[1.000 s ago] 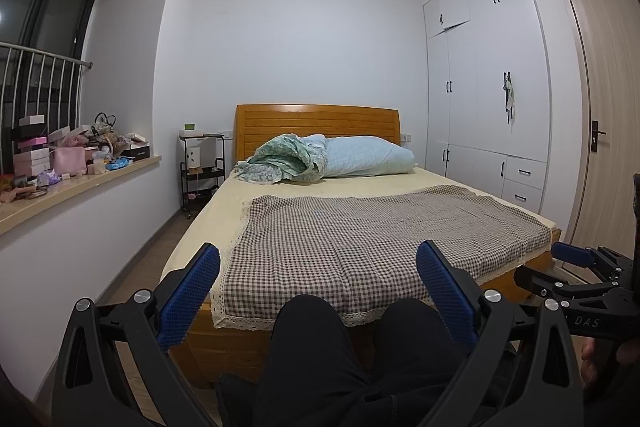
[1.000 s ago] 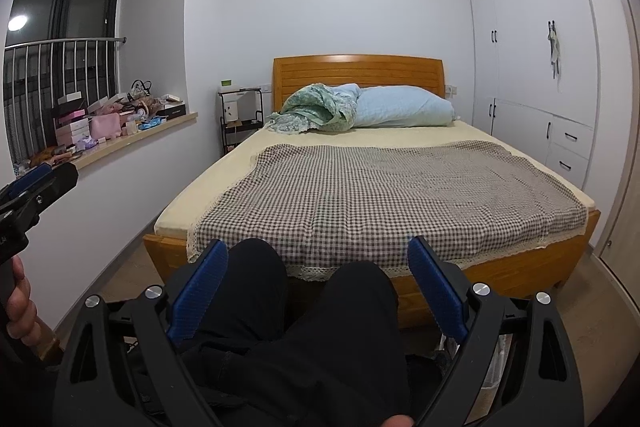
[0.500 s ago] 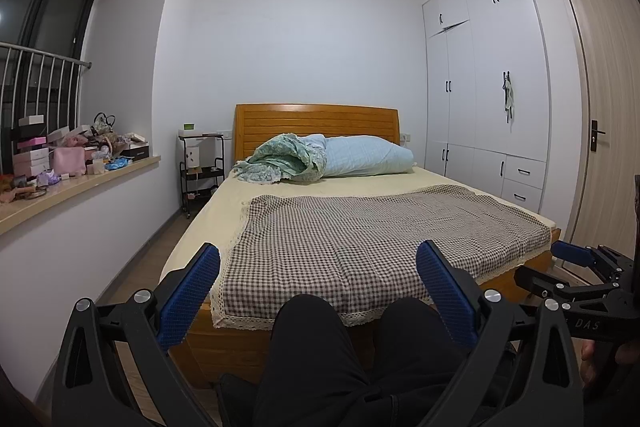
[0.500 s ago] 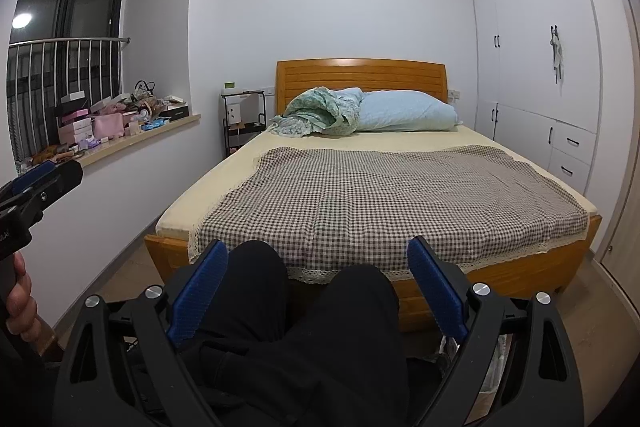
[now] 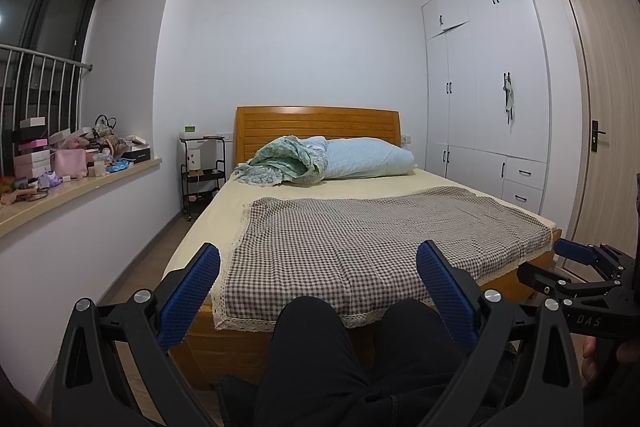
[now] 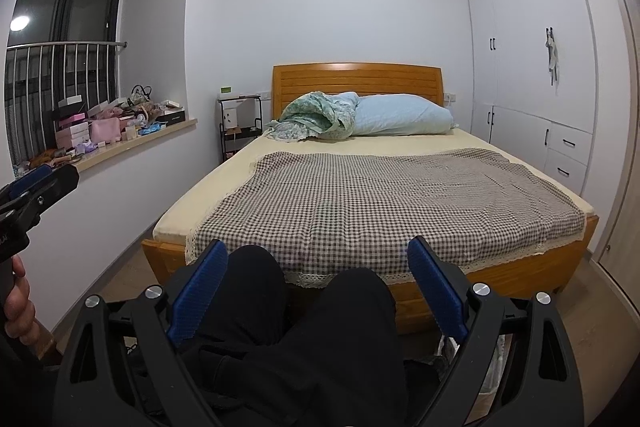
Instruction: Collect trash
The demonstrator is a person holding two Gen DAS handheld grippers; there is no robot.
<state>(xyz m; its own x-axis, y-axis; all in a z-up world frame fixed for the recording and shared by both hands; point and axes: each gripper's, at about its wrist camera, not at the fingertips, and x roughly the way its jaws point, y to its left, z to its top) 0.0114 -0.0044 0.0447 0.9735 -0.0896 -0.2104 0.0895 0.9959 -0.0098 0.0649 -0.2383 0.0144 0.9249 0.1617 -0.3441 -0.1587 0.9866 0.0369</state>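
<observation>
White walls close a small bedroom where a wooden bed with an orange-brown headboard [image 5: 318, 125] stands in the middle, covered by a brown-and-white checked cloth with lace edge [image 5: 372, 247]. A pale blue pillow [image 5: 366, 157] and a crumpled green floral blanket [image 5: 282, 163] lie at the head. On the left, a beige window ledge [image 5: 80, 189] carries many pink and white boxes [image 5: 34, 157], and a black metal shelf cart [image 5: 202, 171] stands beside the bed.

Both grippers are held low over the knees in black trousers [image 5: 316, 343] of a seated person. The left gripper [image 5: 318, 291] has its blue pads spread wide with nothing between them, and the right gripper [image 6: 318, 287] is spread in the same way.

Only the left wrist view shows the light wooden door [image 5: 600, 99]; the white built-in wardrobe [image 6: 532, 75] shows in both. Only the right wrist view shows a hand [image 6: 18, 311] on the other gripper's handle. No piece of trash can be recognised in either view; the small things on the ledge are too small to tell.
</observation>
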